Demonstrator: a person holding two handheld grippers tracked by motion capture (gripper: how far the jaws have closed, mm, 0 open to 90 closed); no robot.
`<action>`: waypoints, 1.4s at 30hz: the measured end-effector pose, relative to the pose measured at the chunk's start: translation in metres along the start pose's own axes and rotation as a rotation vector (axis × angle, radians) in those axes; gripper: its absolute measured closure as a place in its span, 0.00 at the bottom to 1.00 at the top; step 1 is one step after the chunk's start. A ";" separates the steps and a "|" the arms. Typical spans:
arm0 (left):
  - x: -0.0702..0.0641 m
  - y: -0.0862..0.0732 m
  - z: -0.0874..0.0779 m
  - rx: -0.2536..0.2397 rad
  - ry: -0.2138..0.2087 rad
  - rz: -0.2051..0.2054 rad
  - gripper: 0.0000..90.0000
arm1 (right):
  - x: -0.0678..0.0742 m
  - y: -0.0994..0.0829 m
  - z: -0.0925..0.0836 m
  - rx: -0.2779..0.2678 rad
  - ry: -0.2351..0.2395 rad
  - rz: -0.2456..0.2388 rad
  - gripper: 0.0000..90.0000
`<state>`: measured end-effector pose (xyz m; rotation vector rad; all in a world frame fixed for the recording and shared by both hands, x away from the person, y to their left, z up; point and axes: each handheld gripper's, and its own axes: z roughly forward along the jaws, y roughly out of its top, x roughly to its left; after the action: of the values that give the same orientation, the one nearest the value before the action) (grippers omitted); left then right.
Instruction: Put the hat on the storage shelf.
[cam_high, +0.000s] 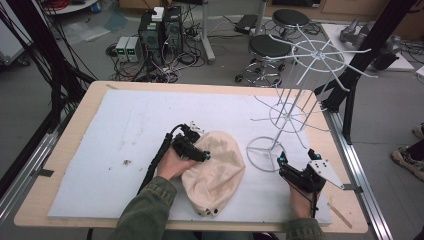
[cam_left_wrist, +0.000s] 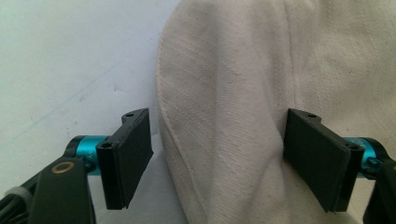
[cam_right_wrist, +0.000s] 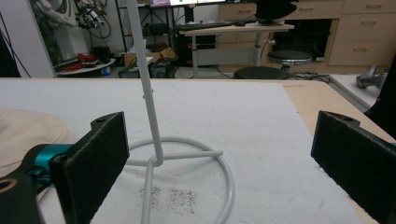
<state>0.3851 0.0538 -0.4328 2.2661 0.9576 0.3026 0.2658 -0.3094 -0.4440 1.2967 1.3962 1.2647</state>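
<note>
Your bench (cam_high: 70, 150) carries a white foam sheet (cam_high: 130, 130) that covers nearly all of its top. On the sheet's right side, toward the far edge, stands the white wire rack (cam_high: 300, 85), its ring base (cam_right_wrist: 187, 163) resting on the foam. Nothing hangs on the rack's arms.

The cream cloth hat (cam_high: 217, 170) lies at the middle of the bench's near edge, just left of the ring base; whether anything sits inside it cannot be told, since its opening is hidden.

Your left gripper (cam_left_wrist: 219, 154) is at the hat's left edge, jaws spread wide with a fold of the brim between them, not pinched.

Your right gripper (cam_right_wrist: 219, 168) sits near the near right corner, jaws released and facing the ring base.
</note>
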 end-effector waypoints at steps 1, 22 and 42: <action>0.000 0.000 0.001 0.007 0.002 0.003 0.27 | 0.000 0.000 0.000 0.000 0.001 0.000 0.03; -0.005 -0.002 -0.007 -0.037 0.083 0.059 0.66 | -0.001 0.000 -0.001 -0.013 0.007 0.022 0.03; 0.003 -0.007 -0.030 -0.149 0.065 0.116 0.87 | -0.001 0.000 -0.001 -0.009 0.004 0.025 0.03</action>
<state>0.3700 0.0741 -0.4147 2.1902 0.8095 0.4844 0.2653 -0.3109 -0.4437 1.3094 1.3791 1.2894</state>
